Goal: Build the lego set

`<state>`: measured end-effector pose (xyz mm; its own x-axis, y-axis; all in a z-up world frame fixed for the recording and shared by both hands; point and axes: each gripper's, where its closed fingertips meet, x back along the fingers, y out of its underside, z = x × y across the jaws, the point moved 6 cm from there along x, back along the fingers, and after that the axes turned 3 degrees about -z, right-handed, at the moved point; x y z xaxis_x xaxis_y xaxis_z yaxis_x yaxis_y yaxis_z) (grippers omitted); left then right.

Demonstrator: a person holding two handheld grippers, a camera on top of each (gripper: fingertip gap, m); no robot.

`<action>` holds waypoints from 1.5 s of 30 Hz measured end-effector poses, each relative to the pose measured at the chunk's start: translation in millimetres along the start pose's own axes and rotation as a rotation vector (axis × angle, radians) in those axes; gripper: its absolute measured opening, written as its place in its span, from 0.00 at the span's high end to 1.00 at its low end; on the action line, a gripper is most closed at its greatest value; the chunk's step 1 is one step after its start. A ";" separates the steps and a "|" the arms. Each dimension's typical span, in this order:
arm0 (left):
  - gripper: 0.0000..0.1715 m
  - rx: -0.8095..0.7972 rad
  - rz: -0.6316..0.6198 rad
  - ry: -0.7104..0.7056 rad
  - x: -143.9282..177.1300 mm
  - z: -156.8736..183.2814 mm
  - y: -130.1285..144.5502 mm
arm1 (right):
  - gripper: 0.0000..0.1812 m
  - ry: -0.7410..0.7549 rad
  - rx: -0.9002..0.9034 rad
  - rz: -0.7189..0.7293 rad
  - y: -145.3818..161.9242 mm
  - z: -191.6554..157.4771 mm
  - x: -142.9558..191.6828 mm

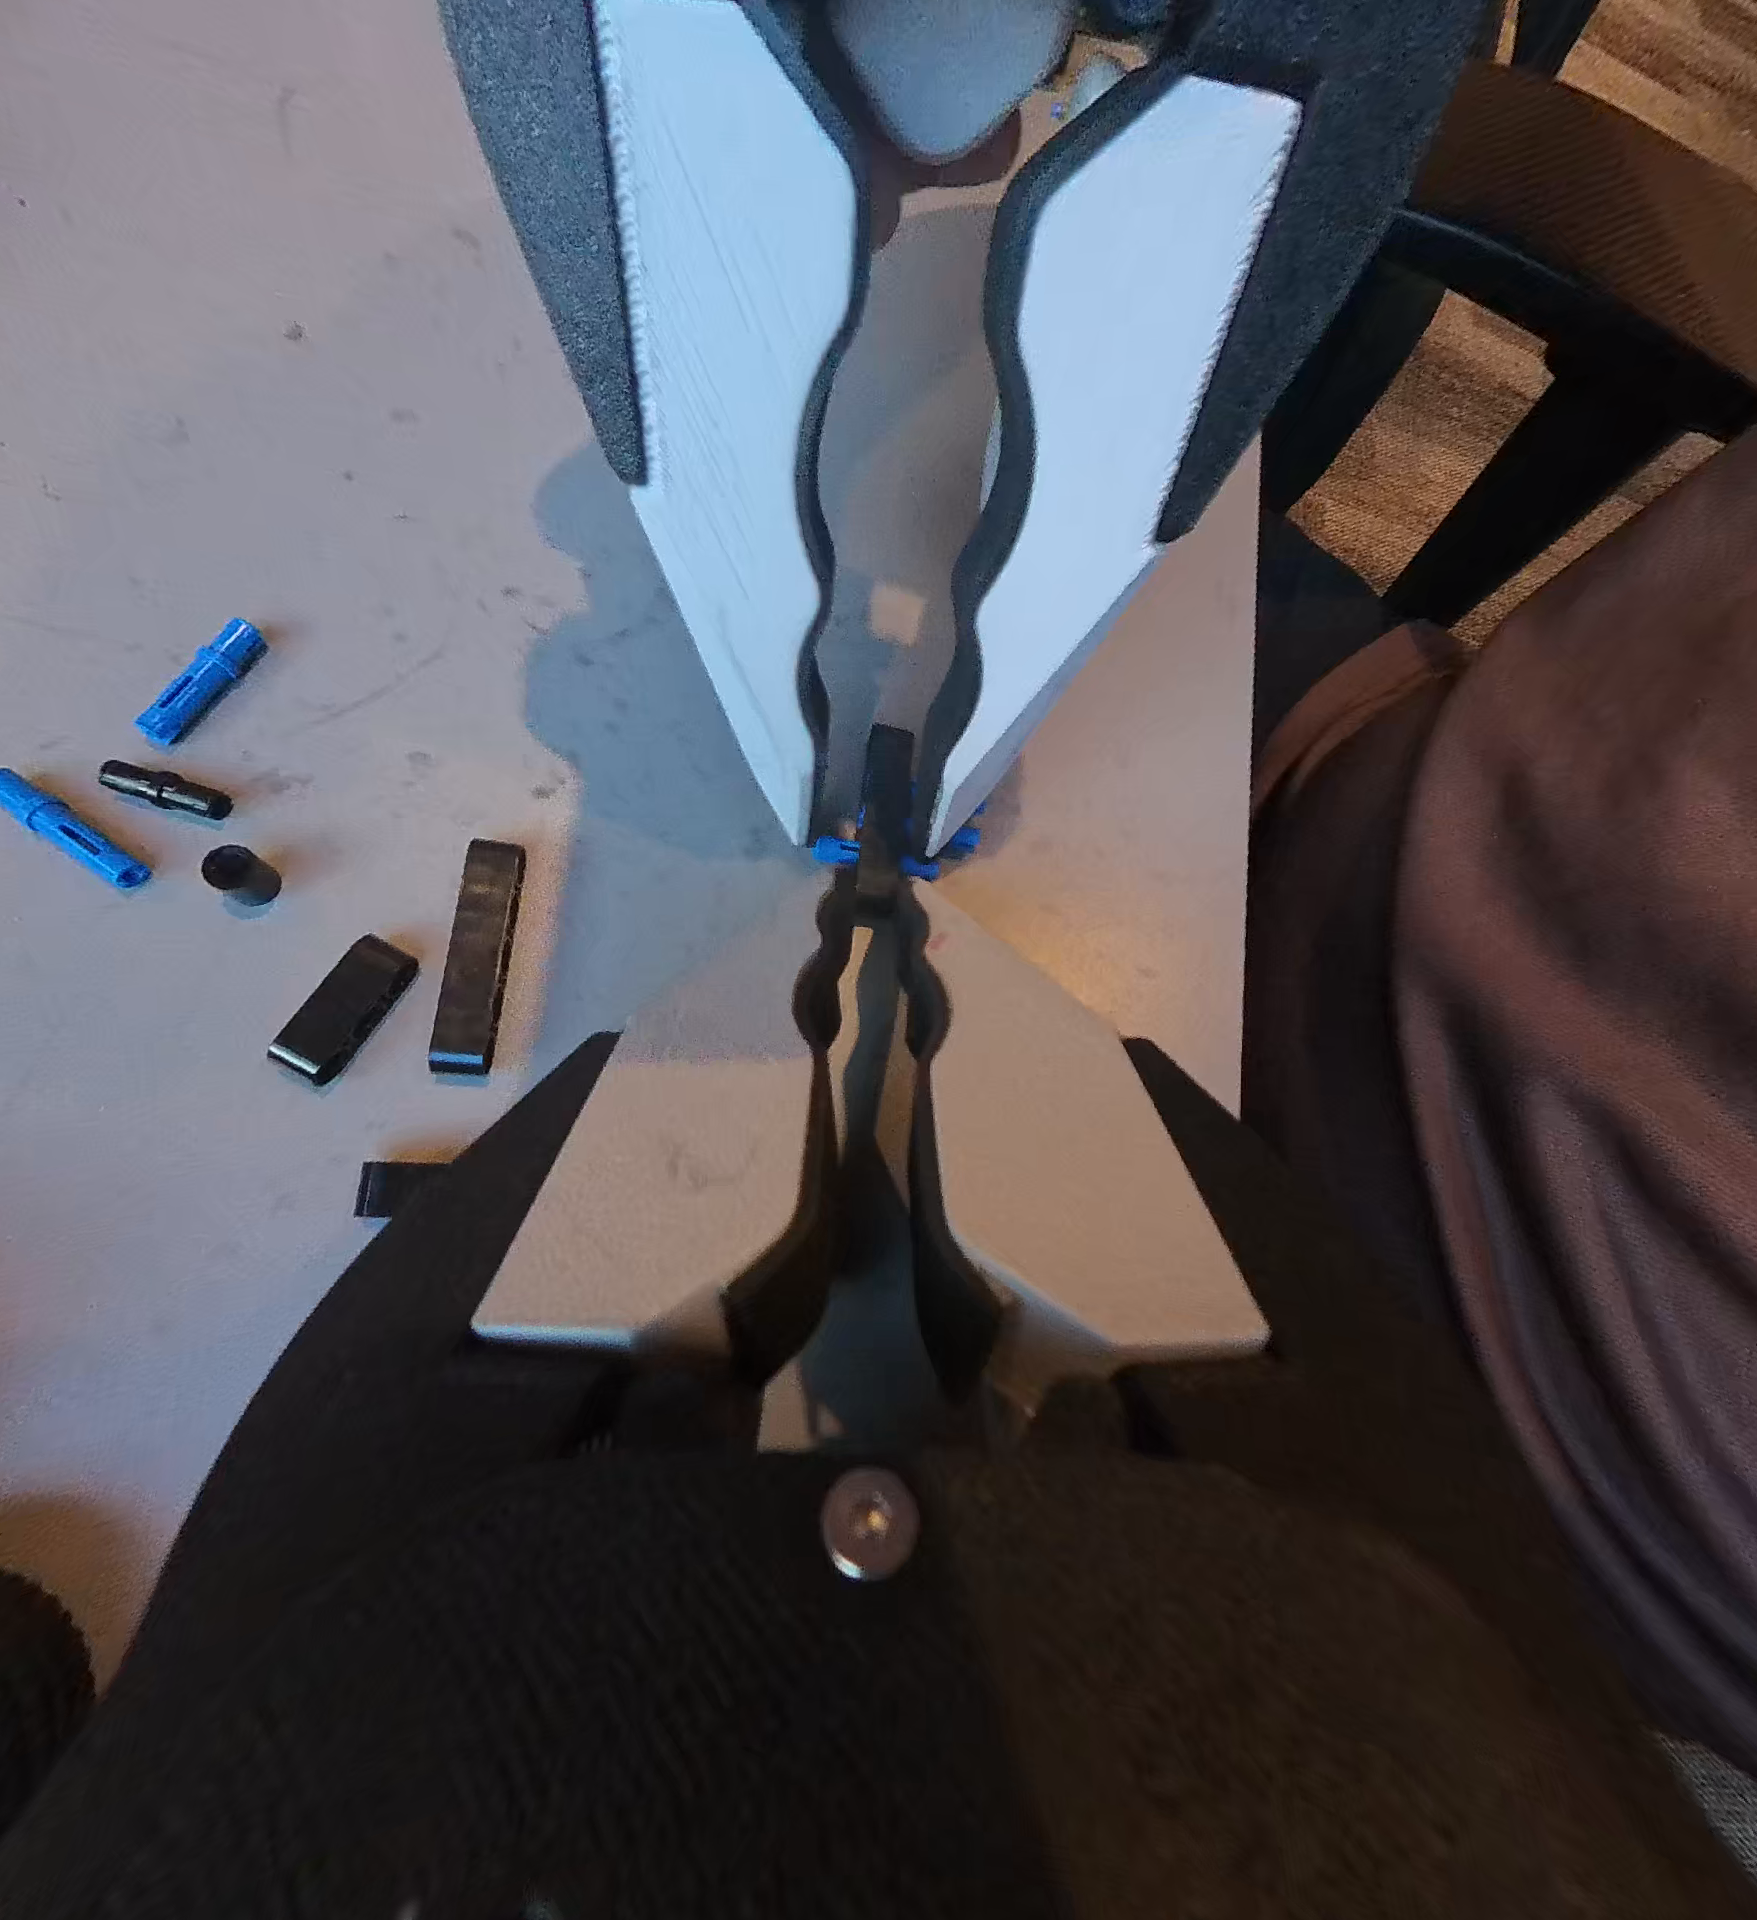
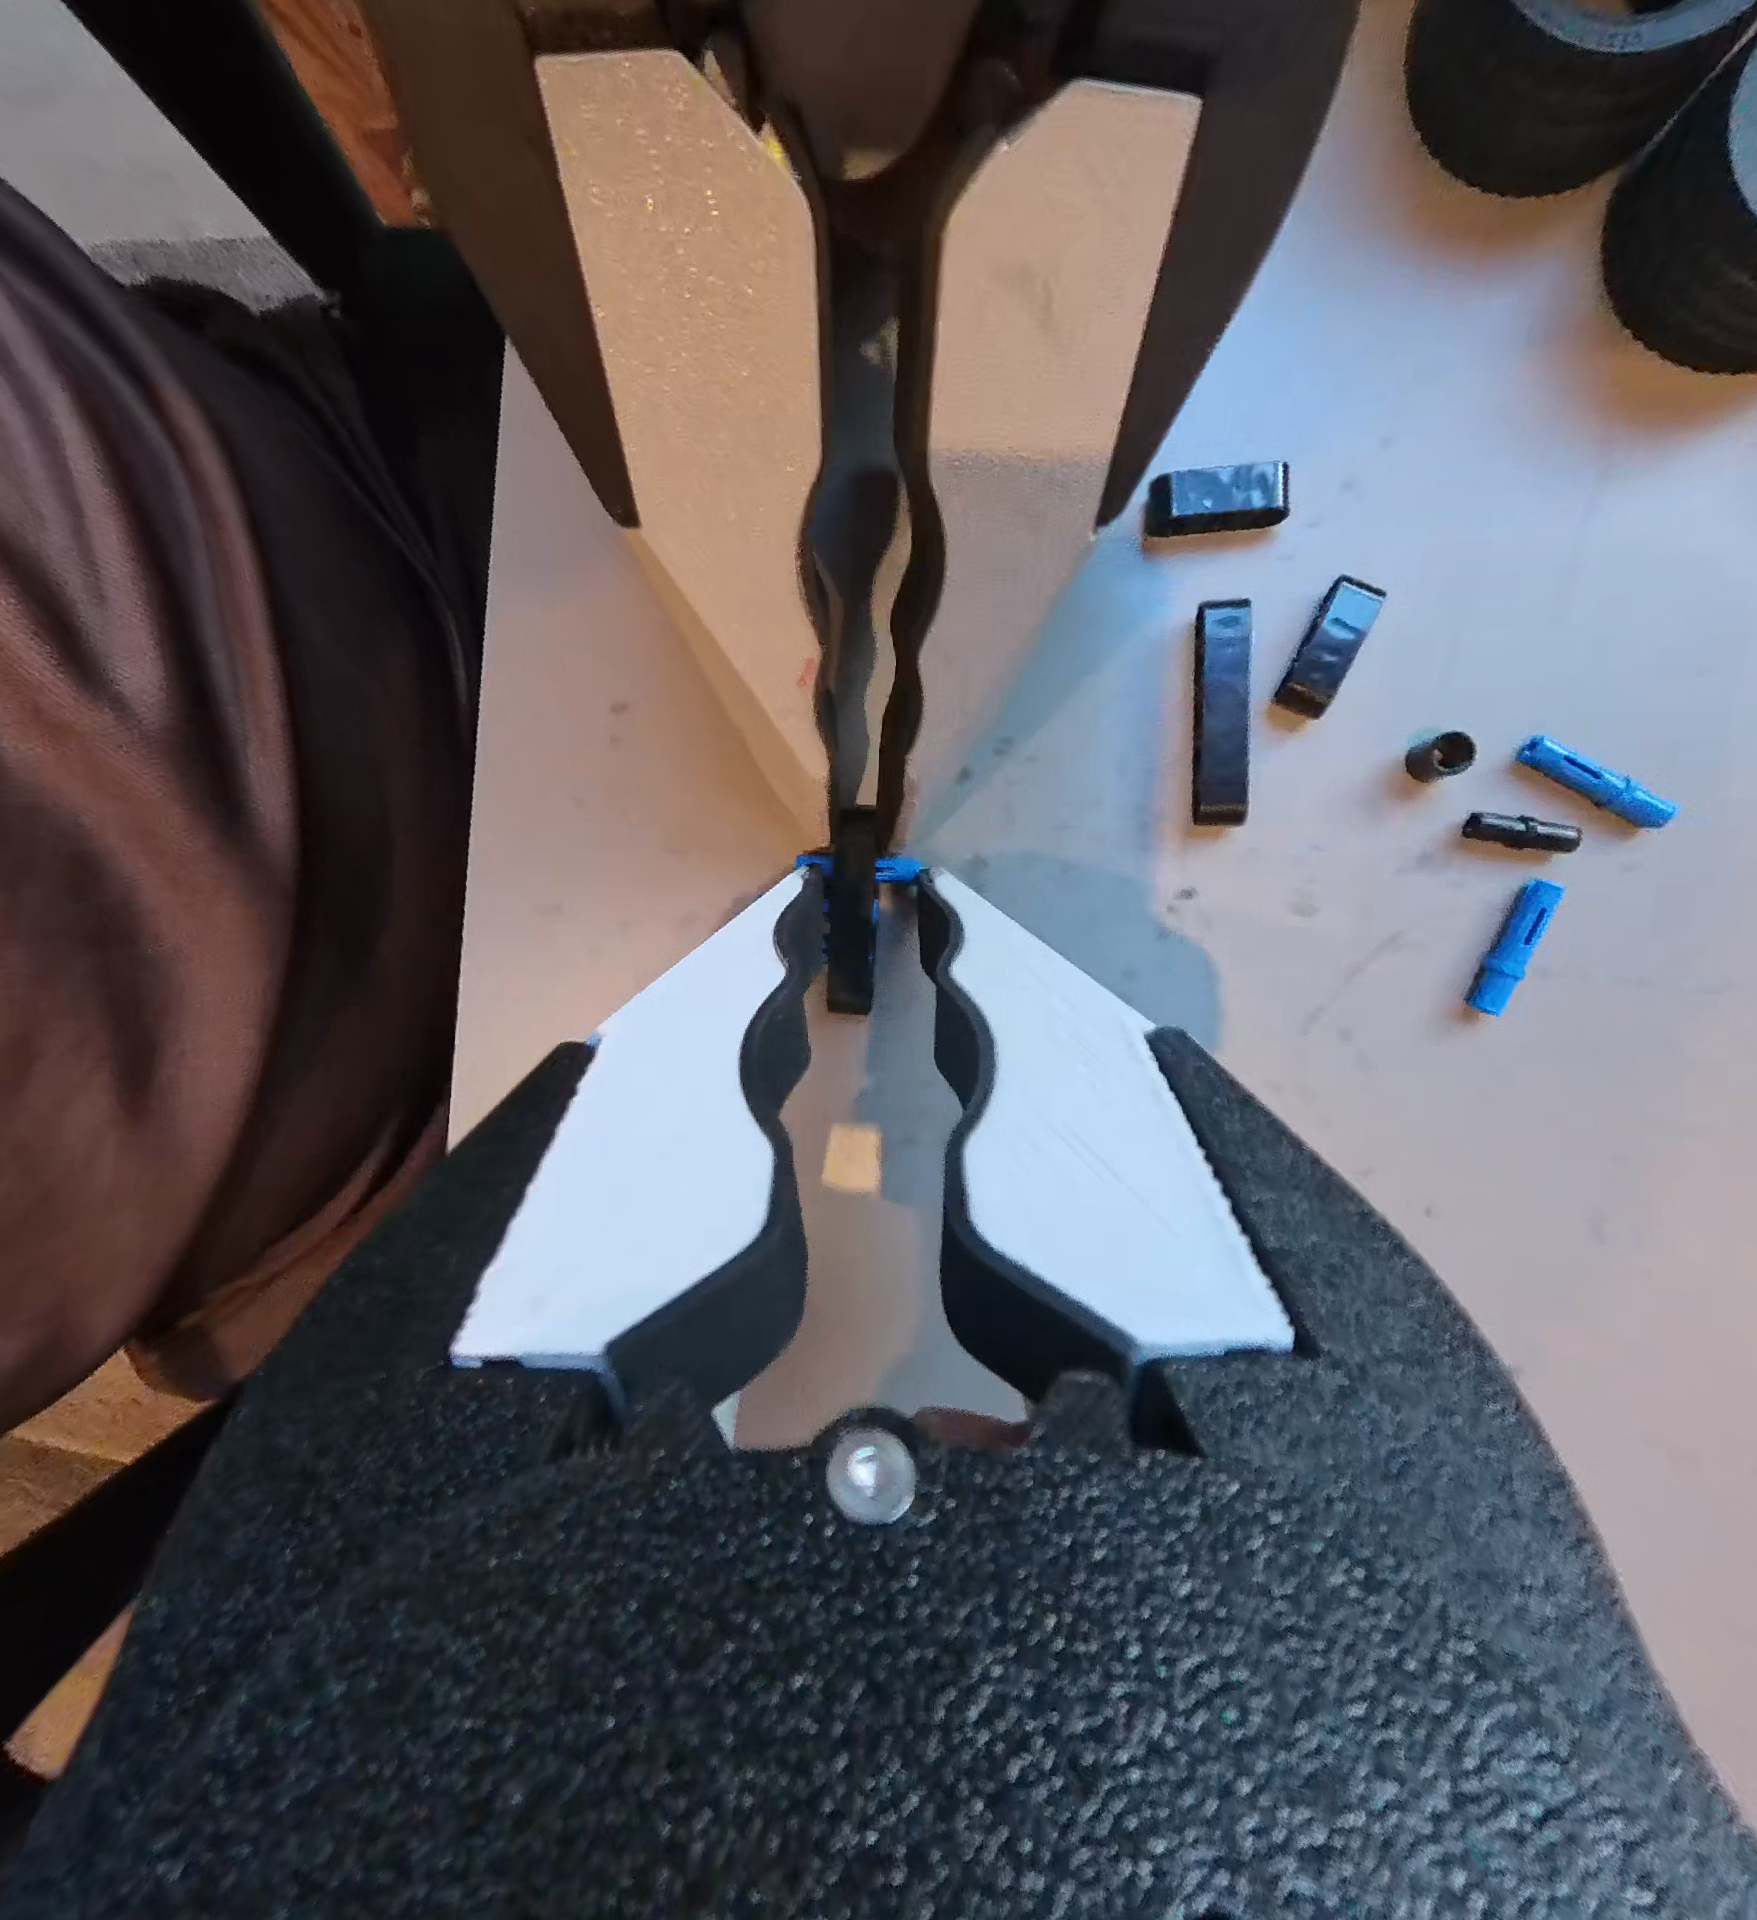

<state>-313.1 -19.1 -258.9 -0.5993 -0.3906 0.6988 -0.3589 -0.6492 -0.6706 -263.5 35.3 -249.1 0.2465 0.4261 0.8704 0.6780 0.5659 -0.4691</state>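
My two grippers meet tip to tip above the table edge. My left gripper, with beige fingers, is shut on the end of a short black beam. It comes in from the top in the right wrist view. A blue pin passes crosswise through the beam. My right gripper, with white fingers, is closed on the two ends of that pin. The beam's free end lies between the white fingers.
Loose parts lie on the pale table: two blue pins, a black pin, a black bush and black beams. Black tyres stand further off. A person's brown garment is by the table edge. Less than 4 cm separates the two grippers' tips. My right tips are roughly 9 centimeters from the black bush. My right wrist view looks at it from another angle.
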 end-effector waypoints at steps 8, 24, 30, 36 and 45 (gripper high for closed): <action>0.97 0.003 -0.006 0.024 0.2 0.7 0.6 | 0.92 -0.002 0.193 -0.048 -4.2 -3.4 -1.1; 0.97 0.169 0.063 -0.196 7.6 -25.2 -1.6 | 0.88 0.248 -0.353 0.198 1.9 20.8 29.5; 0.97 0.222 0.080 -0.233 7.0 -23.9 -2.0 | 0.89 0.397 -0.480 0.217 17.9 3.9 3.2; 0.97 0.233 0.085 -0.276 6.3 -21.8 -2.1 | 0.92 0.426 -0.488 0.207 17.5 3.4 3.0; 0.97 0.246 0.089 -0.290 6.9 -22.5 -1.7 | 0.93 0.392 -0.560 0.290 19.4 7.6 5.4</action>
<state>-332.8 -6.0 -258.5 -0.3807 -0.5978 0.7055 -0.1109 -0.7279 -0.6767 -254.2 54.0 -254.7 0.6276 0.1614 0.7616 0.7737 -0.0207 -0.6332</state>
